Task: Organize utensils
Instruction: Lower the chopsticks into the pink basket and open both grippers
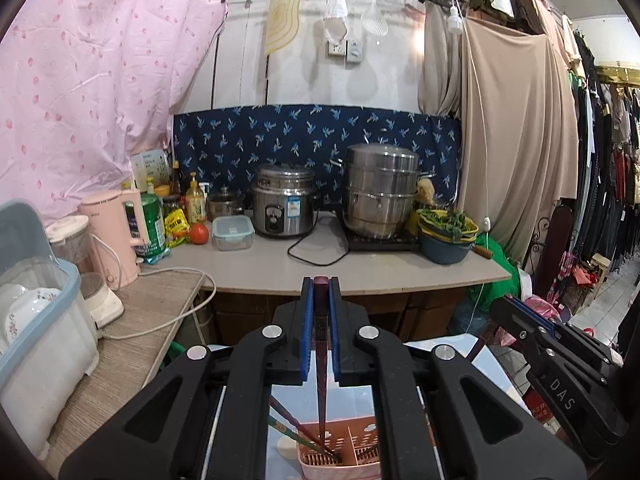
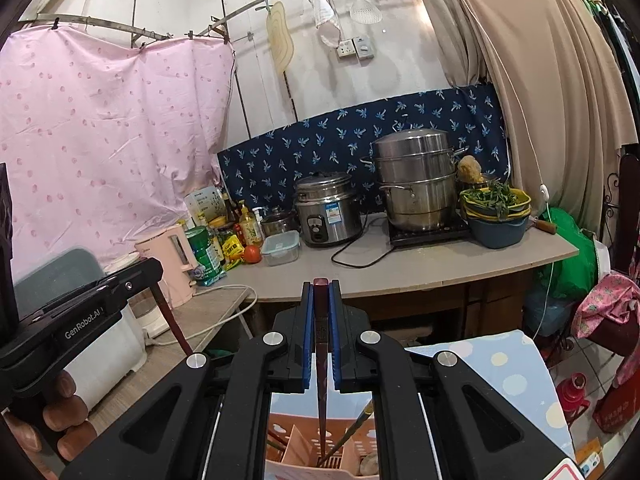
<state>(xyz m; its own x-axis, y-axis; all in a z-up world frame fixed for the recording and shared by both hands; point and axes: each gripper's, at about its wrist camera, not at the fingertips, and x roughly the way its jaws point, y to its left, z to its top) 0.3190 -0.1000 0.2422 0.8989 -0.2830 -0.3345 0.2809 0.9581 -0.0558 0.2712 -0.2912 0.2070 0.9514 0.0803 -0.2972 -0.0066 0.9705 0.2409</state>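
Left wrist view, left gripper (image 1: 321, 286) jaws clamping dark red chopstick (image 1: 321, 364), tip in pink utensil caddy (image 1: 340, 450) at 6 o'clock, right gripper (image 2: 321, 286) jaws clamping second chopstick (image 2: 321, 380) likewise.

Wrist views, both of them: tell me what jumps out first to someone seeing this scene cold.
Each tool pinches a dark red chopstick upright between its blue pads: the left tool and the right tool, both aimed down into a pink utensil holder. Behind, on the counter, stand a steel rice cooker and a tall stacked steamer pot, before a blue leaf-print cloth.

Left tongs (image 1: 321, 292) and right tongs (image 2: 321, 294) clamped, side by side.
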